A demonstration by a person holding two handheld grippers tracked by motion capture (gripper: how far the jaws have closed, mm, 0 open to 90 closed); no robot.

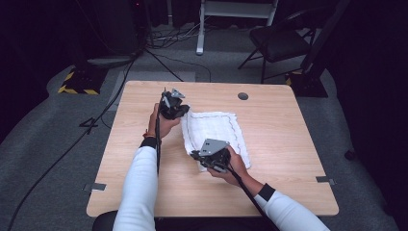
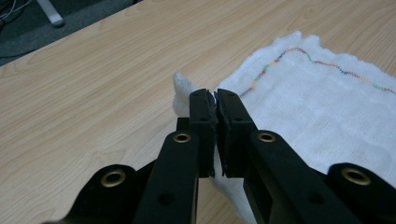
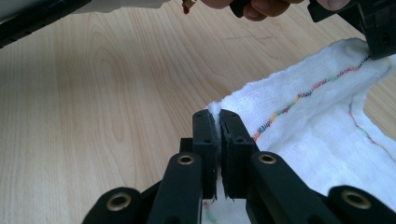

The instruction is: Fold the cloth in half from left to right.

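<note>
Cloth: a white cloth point(image 1: 216, 134) with a line of coloured stitching near its border lies on the wooden tabletop point(image 1: 288, 144), about midway between the left and right edges, slightly toward the far edge
Cloth shape: mostly flat, its left side drawn up at two corners
Left gripper: the left gripper point(image 2: 215, 100) is clenched on the cloth's far left corner, a tuft of white fabric poking up just beside the jaw tips
Right gripper: the right gripper point(image 3: 214, 114) is clenched on the cloth's near left corner, fabric pinched between the jaws and showing at their tips
Hands: in the high view the left gripper point(image 1: 174, 107) sits at the cloth's far left corner, the right gripper point(image 1: 210, 156) at its near left corner, well apart
Tabletop: a round grey grommet point(image 1: 243, 96) sits near the far edge
</note>
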